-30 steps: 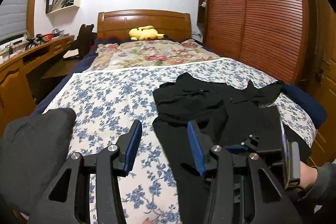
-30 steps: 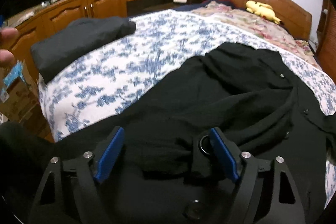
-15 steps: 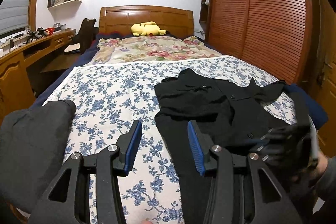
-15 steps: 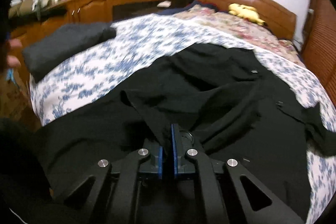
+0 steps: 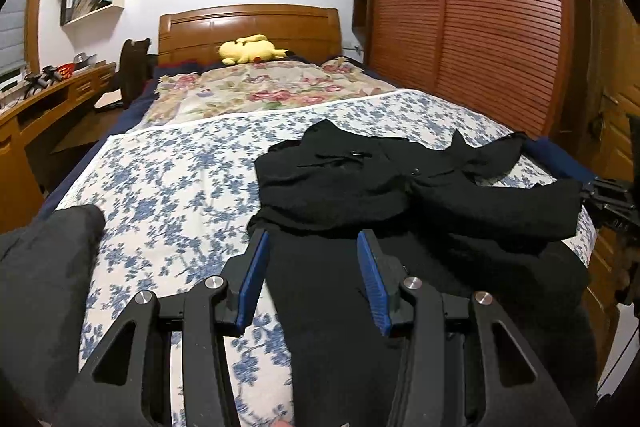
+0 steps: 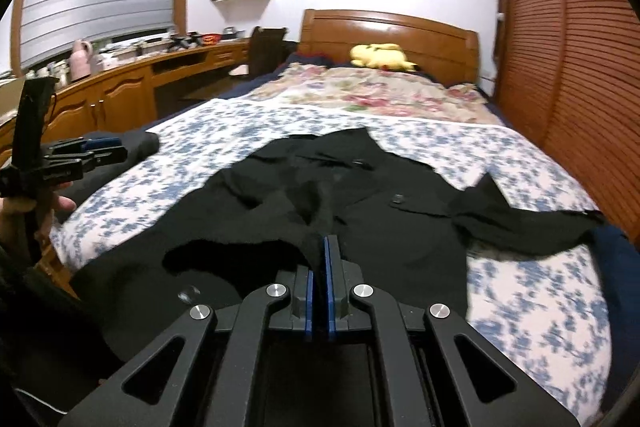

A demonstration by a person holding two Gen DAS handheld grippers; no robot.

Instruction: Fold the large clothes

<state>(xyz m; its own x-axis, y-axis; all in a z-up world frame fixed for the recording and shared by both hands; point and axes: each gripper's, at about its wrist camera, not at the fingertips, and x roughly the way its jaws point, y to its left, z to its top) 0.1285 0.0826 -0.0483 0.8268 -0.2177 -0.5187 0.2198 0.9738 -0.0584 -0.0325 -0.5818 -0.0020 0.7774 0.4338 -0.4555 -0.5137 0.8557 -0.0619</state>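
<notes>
Currently the black garment [image 5: 360,195] lies spread on the blue-floral bedspread [image 5: 172,179], toward the bed's right side and foot end, collar end toward the wooden headboard [image 5: 248,27]. Right gripper [image 6: 319,263]: jaws pressed together, pinching a raised ridge of the garment's fabric near its lower part; cloth tents up into the blue pads. From the left wrist view, that pulled section drapes as a fold across the garment's right half. Left gripper [image 5: 310,267]: jaws spread wide, nothing between them, hovering over the garment's left edge where it meets the bedspread. Dark grey folded item [image 5: 44,267] sits at the bed's left foot corner, apart from the garment. Yellow plush [image 5: 248,50] by the headboard. Right view is slightly blurred.
</notes>
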